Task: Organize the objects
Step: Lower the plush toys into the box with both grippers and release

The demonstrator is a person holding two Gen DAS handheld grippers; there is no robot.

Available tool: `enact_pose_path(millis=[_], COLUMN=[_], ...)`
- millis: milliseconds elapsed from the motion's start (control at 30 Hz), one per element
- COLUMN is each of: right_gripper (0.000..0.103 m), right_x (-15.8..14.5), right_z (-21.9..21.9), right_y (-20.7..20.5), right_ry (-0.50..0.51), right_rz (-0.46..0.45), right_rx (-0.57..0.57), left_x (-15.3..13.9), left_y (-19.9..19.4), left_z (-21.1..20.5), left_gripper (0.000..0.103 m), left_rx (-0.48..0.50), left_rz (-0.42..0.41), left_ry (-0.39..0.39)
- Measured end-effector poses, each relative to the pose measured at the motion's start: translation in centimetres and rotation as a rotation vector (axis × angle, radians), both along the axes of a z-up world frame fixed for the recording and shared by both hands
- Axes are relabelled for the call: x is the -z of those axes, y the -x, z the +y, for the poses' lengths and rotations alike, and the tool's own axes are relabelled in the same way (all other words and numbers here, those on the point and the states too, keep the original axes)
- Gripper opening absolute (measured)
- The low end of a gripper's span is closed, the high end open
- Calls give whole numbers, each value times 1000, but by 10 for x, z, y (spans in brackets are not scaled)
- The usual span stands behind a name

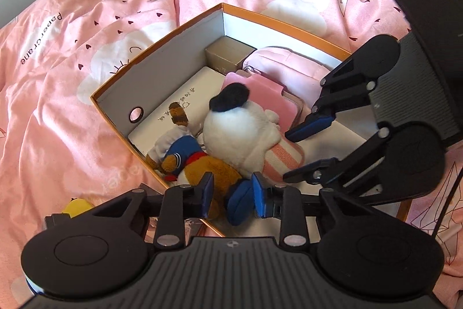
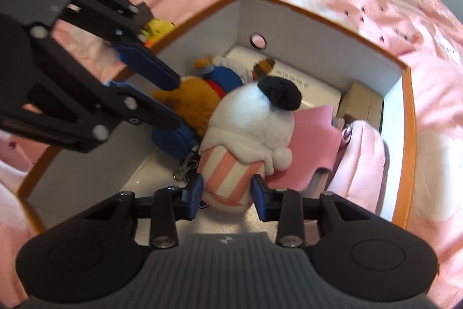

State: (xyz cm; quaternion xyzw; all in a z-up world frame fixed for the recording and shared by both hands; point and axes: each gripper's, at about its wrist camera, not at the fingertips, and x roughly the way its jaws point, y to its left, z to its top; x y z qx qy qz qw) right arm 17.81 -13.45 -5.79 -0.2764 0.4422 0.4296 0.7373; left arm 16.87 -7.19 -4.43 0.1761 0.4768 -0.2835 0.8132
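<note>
Box (image 1: 185, 28) on bed holding bear (image 1: 199, 167) and cupcake plush (image 2: 246, 135). Left gripper (image 1: 233, 191) parted astride bear's leg; right gripper (image 2: 228, 190) parted around plush base, likely for seating toys compactly.

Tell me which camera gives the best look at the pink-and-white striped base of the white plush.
The right wrist view. There the striped base fills the space between the right gripper fingers, with its stripes facing the camera. In the left wrist view only a strip of it shows, tucked behind the plush's white body.
</note>
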Motion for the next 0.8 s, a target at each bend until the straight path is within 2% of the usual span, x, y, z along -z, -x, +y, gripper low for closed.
enact_pose_path(millis=[100,200,300,400,500,667,800], right_gripper=[37,37,38,40,40,38,37], right_x=[4,3,11,5,-11,-35,-39], right_z=[3,-1,-2,-4,-18,-32,-25], right_y=[-17,-38,-52,-53,-54,-64,-73], right_ry=[-18,-104,-121,-100,-134,-106,-67], right_rz=[95,157,241,225,228,101,60], right_rx=[100,200,254,213,208,168,123], left_x=[2,1,1,-2,-9,-14,-4], left_y=[-3,-4,-6,-8,-13,-28,-43], left_z=[0,1,3,6,9,3,-7], left_gripper=[33,33,33,33,33,33,34], left_rx=[-7,-11,-16,-25,-33,-87,-179], left_rz=[2,5,15,18,6,18,55], left_ry=[2,11,18,47,94,199,219])
